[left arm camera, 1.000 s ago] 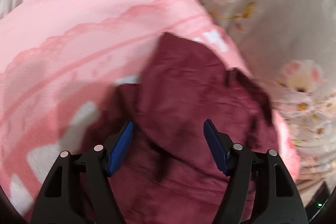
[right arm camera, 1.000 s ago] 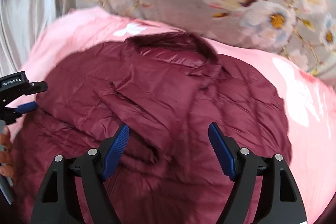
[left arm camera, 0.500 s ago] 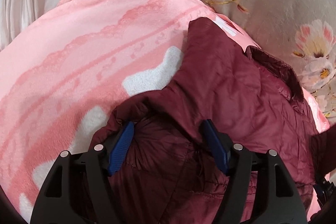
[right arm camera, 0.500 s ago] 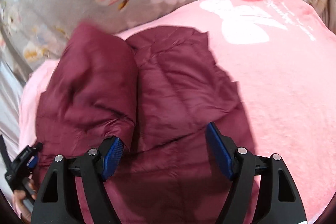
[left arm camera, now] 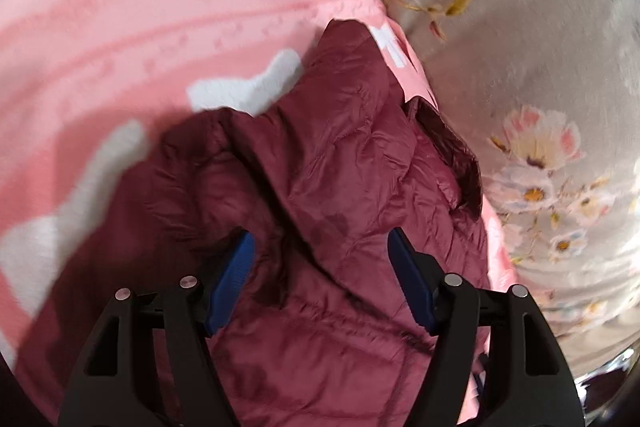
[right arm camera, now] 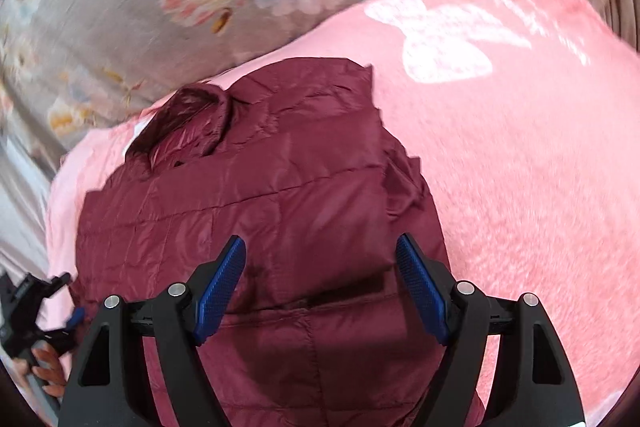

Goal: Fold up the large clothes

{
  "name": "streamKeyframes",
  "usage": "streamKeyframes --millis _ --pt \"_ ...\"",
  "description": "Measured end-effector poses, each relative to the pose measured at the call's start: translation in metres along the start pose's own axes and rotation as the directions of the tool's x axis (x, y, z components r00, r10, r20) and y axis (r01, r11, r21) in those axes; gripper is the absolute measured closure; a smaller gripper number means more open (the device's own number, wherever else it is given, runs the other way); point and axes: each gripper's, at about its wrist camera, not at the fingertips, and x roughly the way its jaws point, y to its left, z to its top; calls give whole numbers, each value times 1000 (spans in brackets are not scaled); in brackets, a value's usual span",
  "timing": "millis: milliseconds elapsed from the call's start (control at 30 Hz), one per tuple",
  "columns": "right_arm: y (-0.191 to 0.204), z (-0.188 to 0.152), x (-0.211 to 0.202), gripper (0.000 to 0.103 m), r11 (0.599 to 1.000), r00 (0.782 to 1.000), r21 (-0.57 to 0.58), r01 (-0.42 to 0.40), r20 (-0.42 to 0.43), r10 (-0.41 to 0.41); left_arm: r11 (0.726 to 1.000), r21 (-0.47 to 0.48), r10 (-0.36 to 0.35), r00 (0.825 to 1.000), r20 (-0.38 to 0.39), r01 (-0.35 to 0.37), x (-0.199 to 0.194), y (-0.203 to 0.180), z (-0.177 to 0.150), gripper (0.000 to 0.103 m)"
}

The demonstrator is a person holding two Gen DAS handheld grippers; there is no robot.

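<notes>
Maroon quilted jacket [right arm camera: 280,195] lies folded, glossy collar up, on pink blanket [right arm camera: 520,167] — both grippers' jaws apart.

jacket [right arm camera: 280,211] hem cut off, blanket [left arm camera: 120,7] blurred

The right tongs [right arm camera: 320,277] stand with their blue-padded jaws spread wide, above the maroon quilted jacket [right arm camera: 260,203] and gripping nothing. The jacket lies folded into a compact shape on a pink blanket [right arm camera: 520,167] printed with white patches. Its collar [right arm camera: 188,123] points toward the upper left, near the blanket edge. A grey floral sheet [right arm camera: 120,7] lies beyond the blanket. At the lower left edge, the left tongs [right arm camera: 36,311] appear beside the jacket, held by a hand [right arm camera: 46,371]; their jaw position cannot be determined.
</notes>
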Motion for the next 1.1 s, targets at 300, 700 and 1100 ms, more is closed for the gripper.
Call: streamKeyframes --millis 300,700,1100 --pt "29 32 6 97 991 993 -76 -114 -9 114 999 22 45 992 120 -48 -9 -6 38 102" --pt "35 -6 51 99 973 998 -228 -19 -70 3 964 71 244 957 154 -257 -9 27 16 102" --pt "26 -8 15 64 965 999 -259 51 9 -51 905 224 327 928 177 -362 -28 8 -1 70"
